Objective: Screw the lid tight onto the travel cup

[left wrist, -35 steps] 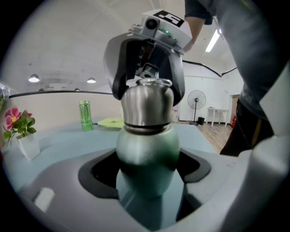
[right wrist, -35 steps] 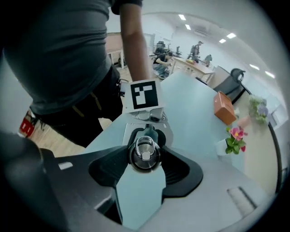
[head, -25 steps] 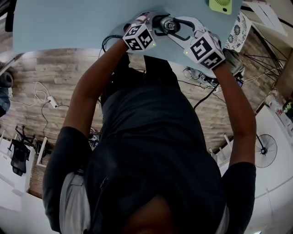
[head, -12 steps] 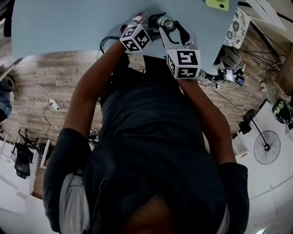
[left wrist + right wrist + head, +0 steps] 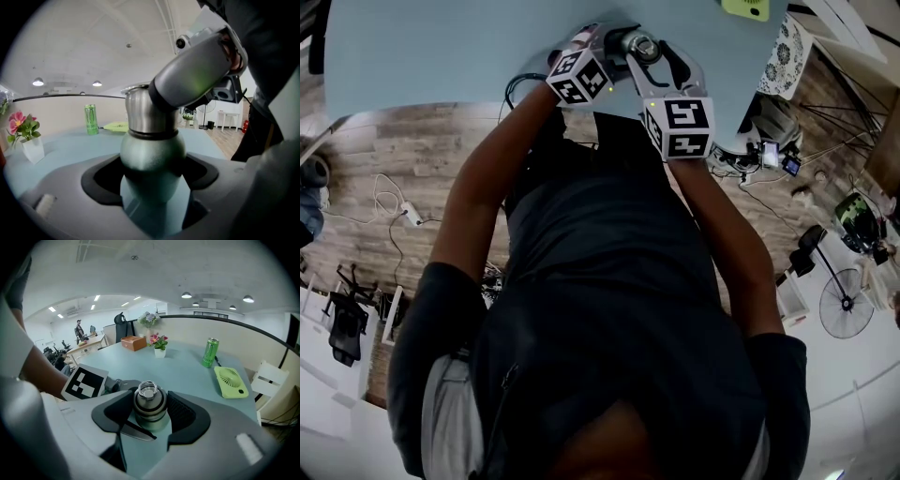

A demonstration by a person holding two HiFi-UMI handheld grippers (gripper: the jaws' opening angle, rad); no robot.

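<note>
The travel cup (image 5: 152, 152) stands upright on the pale blue surface (image 5: 187, 362), close to the edge nearest the person, with its long axis vertical. The lid (image 5: 149, 401), with a small metal ring on top, sits on the cup's steel neck along that same axis. That shared vertical line is what the coming twist turns on, since any tightening has to go round it. The left tool (image 5: 152, 165) comes in roughly level from the side and is pinched on the rounded green body just below the neck, which sits in the hollow between its dark pads. The right tool (image 5: 149, 414) is the one at the lid. It slants down from above on the person's side, and its ribbed pads are pressed to either side of the lid, so from that tool the lid lies straight ahead and slightly below. I judge the lower grip is there to brace the cup while the upper one turns. Farther back on the surface, well apart from the cup, are a green can (image 5: 210, 352) and a flat lime-green fan (image 5: 230, 382).
</note>
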